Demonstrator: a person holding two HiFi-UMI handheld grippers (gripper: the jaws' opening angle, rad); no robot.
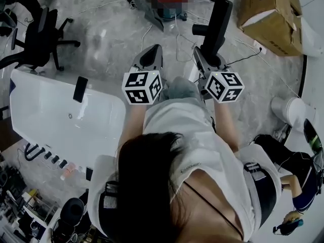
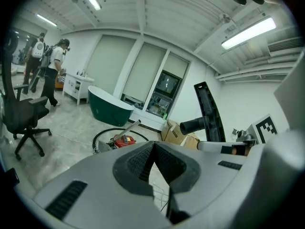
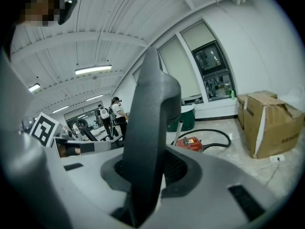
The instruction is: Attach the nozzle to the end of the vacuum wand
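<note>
Right gripper view is showing the right gripper (image 3: 145,171) clamping the black nozzle (image 3: 152,128), its jaws partly closed and pressing on the lower stem while the rest is rising upright above them. Beyond it, the red vacuum (image 3: 190,143) is sitting on the floor, well apart from the nozzle, with the metal wand (image 3: 178,131) sticking up from it and the black hose (image 3: 217,133) curling around. A cardboard box (image 3: 269,120) is standing to the right. In the left gripper view, the left gripper (image 2: 152,163) is pointing towards the vacuum with its jaws pressed together, holding nothing. In the head view, both grippers are reaching forward side by side, near each other.
</note>
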